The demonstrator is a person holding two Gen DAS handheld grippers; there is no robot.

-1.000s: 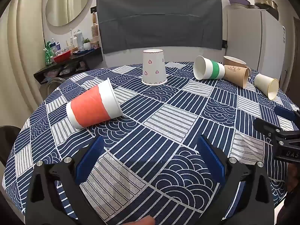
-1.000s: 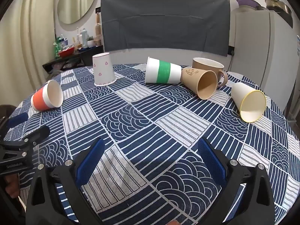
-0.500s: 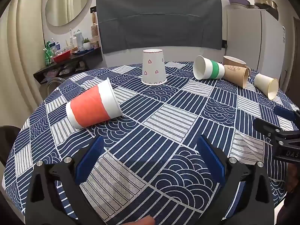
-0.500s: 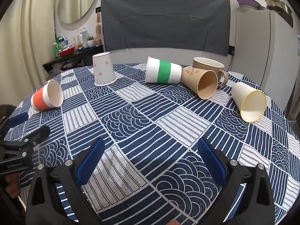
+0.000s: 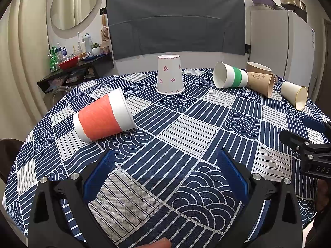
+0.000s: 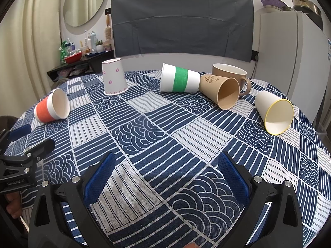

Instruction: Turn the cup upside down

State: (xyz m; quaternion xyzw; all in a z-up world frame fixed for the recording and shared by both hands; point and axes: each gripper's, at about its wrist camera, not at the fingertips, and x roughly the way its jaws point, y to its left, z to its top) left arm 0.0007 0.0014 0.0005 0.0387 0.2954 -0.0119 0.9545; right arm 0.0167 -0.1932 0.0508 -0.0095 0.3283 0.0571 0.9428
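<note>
The brown mug (image 6: 229,75) near the table's (image 6: 144,128) far edge sits half hidden behind the tipped kraft cup (image 6: 222,92). "GenRobot.AI" reads on the left gripper (image 5: 165,165); the right gripper (image 6: 165,166) shows only "DAS", cut off. Both jaws spread, empty. The orange cup (image 5: 103,117) lies sideways near the left edge

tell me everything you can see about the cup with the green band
The green-band cup looks like white paper with a broad green band around its middle. It lies on its side on the patterned tablecloth, empty; in the left wrist view its open mouth shows a white inside. Its base end meets the brown paper cup, which also lies on its side. Neither gripper is near it.
</note>
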